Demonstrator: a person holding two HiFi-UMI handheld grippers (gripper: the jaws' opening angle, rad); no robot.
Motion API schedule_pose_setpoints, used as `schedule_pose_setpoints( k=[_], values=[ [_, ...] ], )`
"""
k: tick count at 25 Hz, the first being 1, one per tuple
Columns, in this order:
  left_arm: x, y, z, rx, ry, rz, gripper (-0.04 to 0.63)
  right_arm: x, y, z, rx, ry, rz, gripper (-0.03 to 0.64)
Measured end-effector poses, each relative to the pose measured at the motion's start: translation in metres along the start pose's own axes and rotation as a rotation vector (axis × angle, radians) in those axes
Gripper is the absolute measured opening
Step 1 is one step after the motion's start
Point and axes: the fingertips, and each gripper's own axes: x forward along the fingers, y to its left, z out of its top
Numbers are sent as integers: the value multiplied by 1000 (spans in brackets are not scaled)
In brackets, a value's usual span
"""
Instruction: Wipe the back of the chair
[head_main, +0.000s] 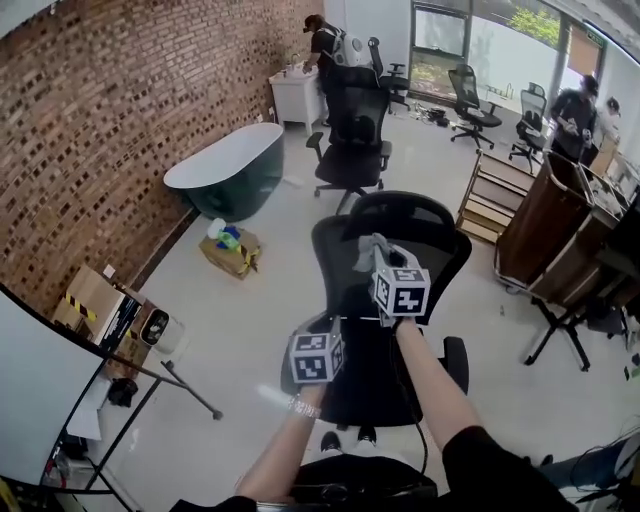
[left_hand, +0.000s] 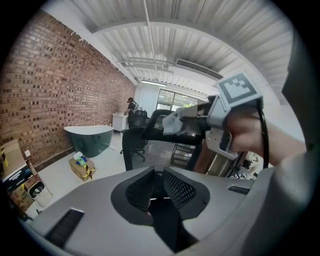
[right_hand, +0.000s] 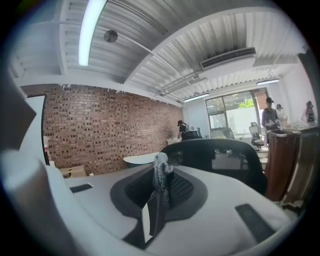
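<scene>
Chair back (head_main: 335, 255) just beyond right gripper (right_hand: 161, 187) pinching a thin fold of grey cloth (right_hand: 161, 170), left gripper (left_hand: 156, 180) barely parted, empty: risks cloth slipping free mid-drag, or chair rolling away unbraced.

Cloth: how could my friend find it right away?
Look at the nearest black chair, right below the person. Near its back, the right gripper pinches the cloth. It is the only grey, crumpled thing there.
</scene>
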Motion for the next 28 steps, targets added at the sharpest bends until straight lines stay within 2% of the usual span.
schedule_pose_setpoints(
  k=[3,7,10,13,17,19,20,21,23,25,28],
  values=[
    [7,9,10,0,-8,30,61,48,15,31,-82,-42,35,46],
    [19,13,28,4,-22,37,61,98,-1,39,-190,-36,-53,46],
    [31,8,36,4,-22,14,61,104,-55,32,-286,15,-205,46],
    [42,2,41,5,-23,-9,61,77,-121,34,-290,31,-332,46],
    [63,-22,44,5,-31,-59,61,18,-219,35,-327,3,-534,46],
    [70,-34,47,11,-33,-85,61,-7,-256,31,-291,-4,-605,48],
    [72,-35,49,13,-34,-91,61,-15,-262,29,-257,-10,-614,48],
    [73,-35,51,14,-34,-94,61,-21,-256,31,-224,-27,-597,48],
    [74,-32,52,12,-32,-91,61,-23,-221,35,-153,-86,-500,48],
    [73,-29,51,8,-30,-80,61,-9,-166,32,-96,-127,-352,48],
    [65,-21,48,3,-27,-50,61,28,-64,24,-79,-134,-97,48]
  ],
)
